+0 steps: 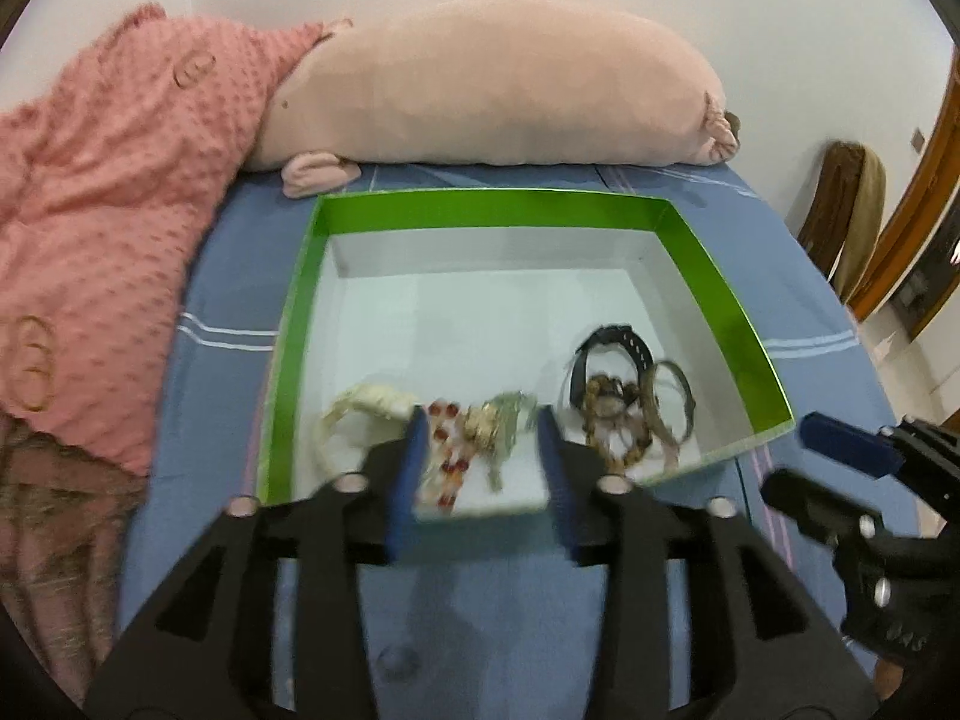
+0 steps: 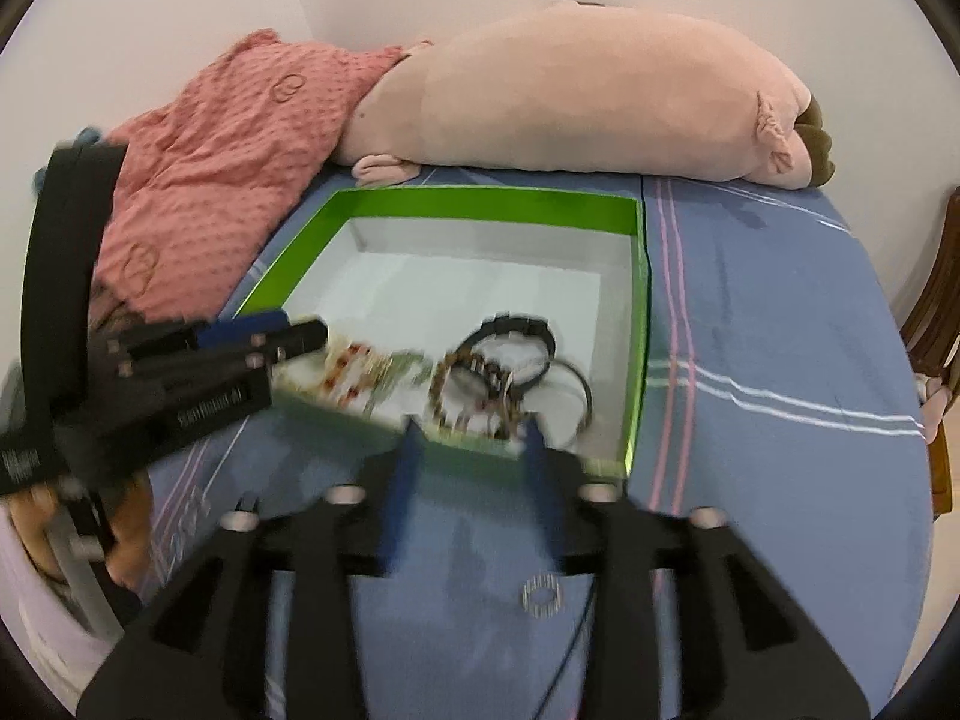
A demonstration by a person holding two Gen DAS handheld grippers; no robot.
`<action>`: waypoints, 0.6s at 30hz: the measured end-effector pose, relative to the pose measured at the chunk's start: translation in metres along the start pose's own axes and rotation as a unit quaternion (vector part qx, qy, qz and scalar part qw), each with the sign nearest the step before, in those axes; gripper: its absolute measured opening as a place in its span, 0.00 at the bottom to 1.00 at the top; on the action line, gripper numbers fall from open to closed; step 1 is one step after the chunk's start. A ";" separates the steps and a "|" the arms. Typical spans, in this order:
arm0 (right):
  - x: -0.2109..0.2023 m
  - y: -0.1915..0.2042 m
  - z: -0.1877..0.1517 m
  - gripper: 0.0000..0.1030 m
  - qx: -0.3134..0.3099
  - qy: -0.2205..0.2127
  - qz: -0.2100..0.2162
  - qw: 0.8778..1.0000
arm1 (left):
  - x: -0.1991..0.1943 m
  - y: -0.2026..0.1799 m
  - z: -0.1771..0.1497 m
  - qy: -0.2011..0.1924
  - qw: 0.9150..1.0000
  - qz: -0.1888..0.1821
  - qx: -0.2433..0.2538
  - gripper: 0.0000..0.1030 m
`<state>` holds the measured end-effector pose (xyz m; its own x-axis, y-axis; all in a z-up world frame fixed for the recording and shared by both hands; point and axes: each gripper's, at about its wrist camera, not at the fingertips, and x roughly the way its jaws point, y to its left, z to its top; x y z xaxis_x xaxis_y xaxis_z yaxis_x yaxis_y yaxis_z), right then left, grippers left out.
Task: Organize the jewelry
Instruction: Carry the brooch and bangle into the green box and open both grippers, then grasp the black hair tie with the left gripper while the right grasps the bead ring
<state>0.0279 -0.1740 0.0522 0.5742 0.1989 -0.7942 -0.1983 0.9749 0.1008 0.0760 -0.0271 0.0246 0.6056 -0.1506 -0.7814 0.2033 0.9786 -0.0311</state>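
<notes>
A green-walled box (image 1: 720,300) with a white floor lies on the blue bed sheet and holds jewelry. Inside are a cream bracelet (image 1: 366,405), a red-and-white bead string (image 1: 447,456), a gold-green piece (image 1: 501,420), a black watch (image 1: 612,342), a brown bead bracelet (image 1: 612,414) and a metal bangle (image 1: 672,402). My left gripper (image 1: 480,420) is open, its blue fingertips over the box's near edge around the bead string. My right gripper (image 2: 471,435) is open at the box's (image 2: 639,324) near edge by the brown beads (image 2: 447,387). A small silver ring (image 2: 543,594) lies on the sheet between the right gripper's fingers.
A long pink plush pillow (image 1: 480,96) lies behind the box against the wall. A coral dotted blanket (image 1: 108,210) is heaped at the left. The blue striped sheet (image 2: 780,360) stretches right of the box. A wooden chair (image 1: 852,210) stands past the bed's right edge.
</notes>
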 end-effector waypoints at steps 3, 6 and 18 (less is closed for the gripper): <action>-0.015 0.006 -0.021 0.48 -0.020 0.007 -0.004 1.000 | -0.025 0.001 -0.015 -0.004 0.999 0.026 0.020 0.46; -0.014 0.010 -0.041 0.48 -0.035 0.029 -0.006 0.999 | -0.037 0.014 -0.035 0.008 1.000 0.028 0.010 0.43; 0.043 -0.004 -0.071 0.48 -0.017 0.116 -0.057 0.991 | -0.003 0.049 -0.095 0.107 0.994 0.000 -0.022 0.42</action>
<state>-0.0033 -0.1768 -0.0253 0.3971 0.0557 -0.9161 -0.1716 0.9851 -0.0145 0.0110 0.0350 -0.0338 0.4265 -0.1227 -0.8961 0.1678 0.9843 -0.0549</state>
